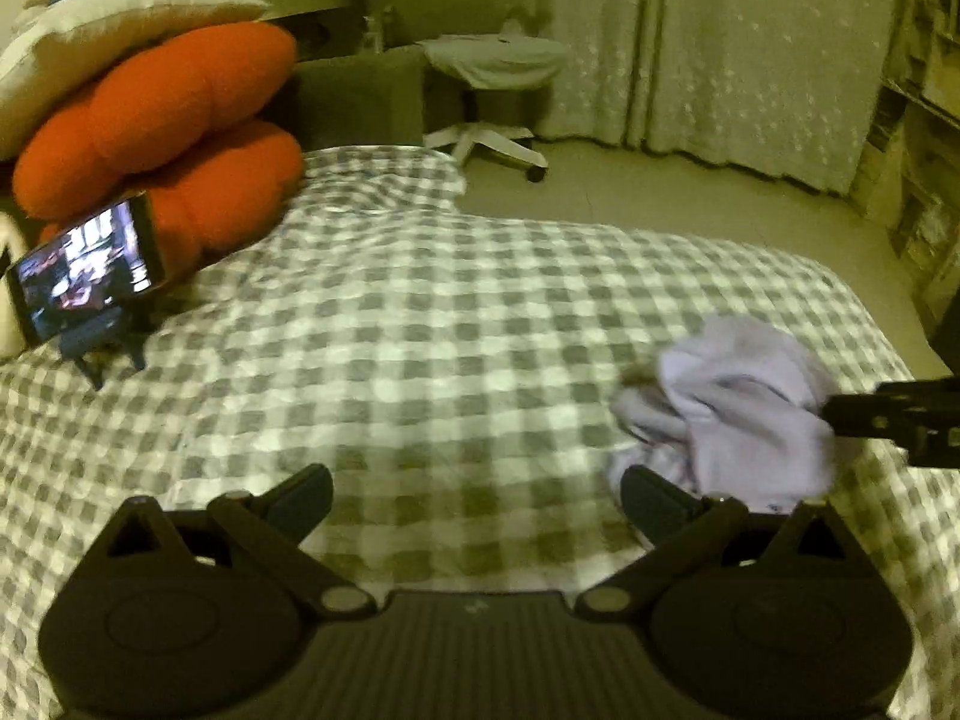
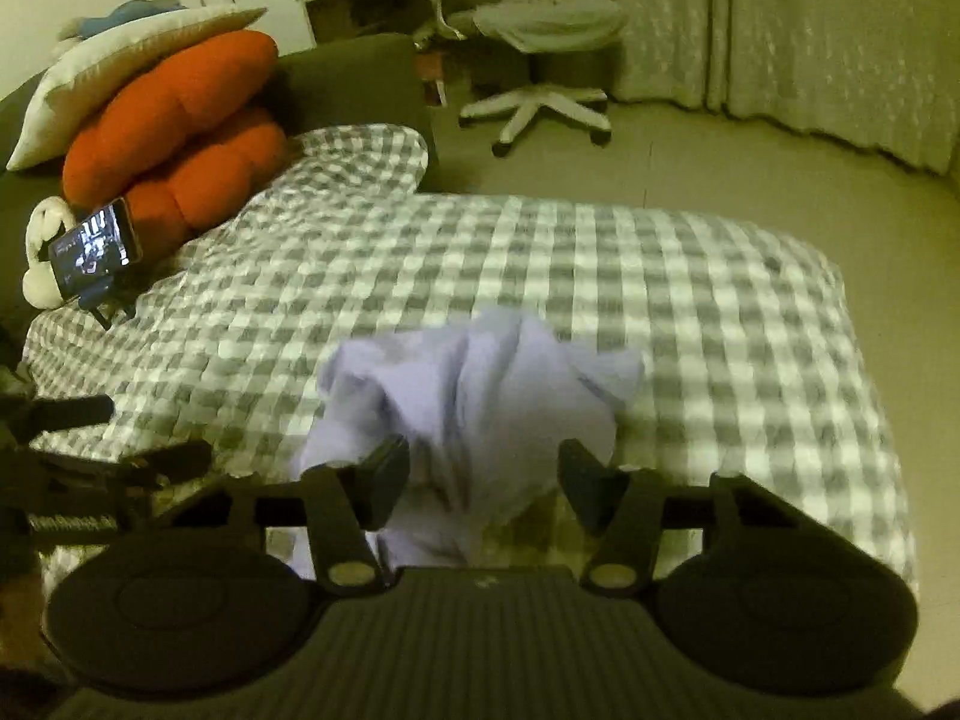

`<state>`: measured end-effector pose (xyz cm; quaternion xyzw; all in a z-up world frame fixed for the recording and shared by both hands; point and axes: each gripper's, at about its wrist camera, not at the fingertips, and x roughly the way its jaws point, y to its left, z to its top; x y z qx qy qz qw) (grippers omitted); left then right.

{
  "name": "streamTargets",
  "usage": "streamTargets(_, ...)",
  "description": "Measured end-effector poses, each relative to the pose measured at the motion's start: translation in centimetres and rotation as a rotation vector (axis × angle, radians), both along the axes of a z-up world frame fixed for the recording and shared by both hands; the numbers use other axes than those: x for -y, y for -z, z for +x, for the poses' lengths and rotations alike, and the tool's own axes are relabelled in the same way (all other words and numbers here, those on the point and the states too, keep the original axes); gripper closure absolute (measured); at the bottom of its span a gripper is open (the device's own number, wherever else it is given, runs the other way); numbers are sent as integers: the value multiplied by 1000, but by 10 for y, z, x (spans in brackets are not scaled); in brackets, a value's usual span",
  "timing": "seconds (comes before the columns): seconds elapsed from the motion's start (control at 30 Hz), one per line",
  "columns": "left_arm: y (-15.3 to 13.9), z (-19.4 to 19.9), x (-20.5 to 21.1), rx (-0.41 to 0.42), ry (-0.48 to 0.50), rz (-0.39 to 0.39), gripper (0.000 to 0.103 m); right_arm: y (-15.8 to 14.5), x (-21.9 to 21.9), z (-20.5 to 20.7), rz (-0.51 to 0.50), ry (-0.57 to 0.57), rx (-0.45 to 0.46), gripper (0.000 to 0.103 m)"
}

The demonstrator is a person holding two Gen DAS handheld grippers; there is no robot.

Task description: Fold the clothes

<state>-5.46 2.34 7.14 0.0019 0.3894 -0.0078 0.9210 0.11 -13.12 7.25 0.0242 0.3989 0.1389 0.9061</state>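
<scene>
White garment crumpled on checked bed cover — between right gripper jaws, half-spread, not pressing. Left gripper jaws wide, nothing between.

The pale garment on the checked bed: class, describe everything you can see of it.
The pale garment is a soft, whitish-lilac piece of cloth, crumpled into a loose heap with deep folds and a few peaks sticking up, not yet folded. It lies on the grey-and-white checked bedspread, towards its near edge. The right tool straddles its near part with its jaws apart; the pictures are too blurred to show whether the fingers press it. The left tool is beside it, open, over bare bedspread.
</scene>
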Motion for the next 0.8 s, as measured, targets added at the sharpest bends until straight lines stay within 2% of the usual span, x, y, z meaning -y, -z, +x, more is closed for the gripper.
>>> streamTargets(0.13, 2, -9, 4, -33, 103, -145, 1, -6, 5, -7, 29, -50, -24, 45)
streamTargets(0.2, 1, -17, 19, -24, 183, -174, 1, -9, 5, -9, -4, -75, -9, 45)
streamTargets(0.33, 12, -25, 52, 22, 288, -66, 1, 0, 8, 5, -9, -93, -42, 45)
streamTargets(0.43, 24, -19, 69, 17, 351, -16, 1, 5, 1, 13, -2, -145, -42, 44)
streamTargets(0.57, 29, -11, 76, 7, 340, -10, 1, 14, -25, 23, -87, -206, -8, 44)
streamTargets(0.63, 30, -6, 71, -5, 312, 6, 18, 20, -28, 30, -125, -211, 9, 54)
streamTargets(0.67, 32, -2, 67, -19, 296, 6, 48, 21, -26, 34, -127, -195, 8, 81)
streamTargets(0.7, 34, 2, 61, -46, 277, -9, 80, 22, -24, 37, -130, -175, 11, 93)
streamTargets(0.73, 36, 6, 52, -80, 244, -35, 94, 22, -20, 40, -134, -150, 19, 93)
streamTargets(0.77, 38, 11, 44, -110, 212, -59, 103, 21, -17, 41, -142, -129, 32, 93)
streamTargets(0.8, 37, 12, 35, -111, 188, -76, 103, 19, -14, 40, -155, -112, 53, 93)
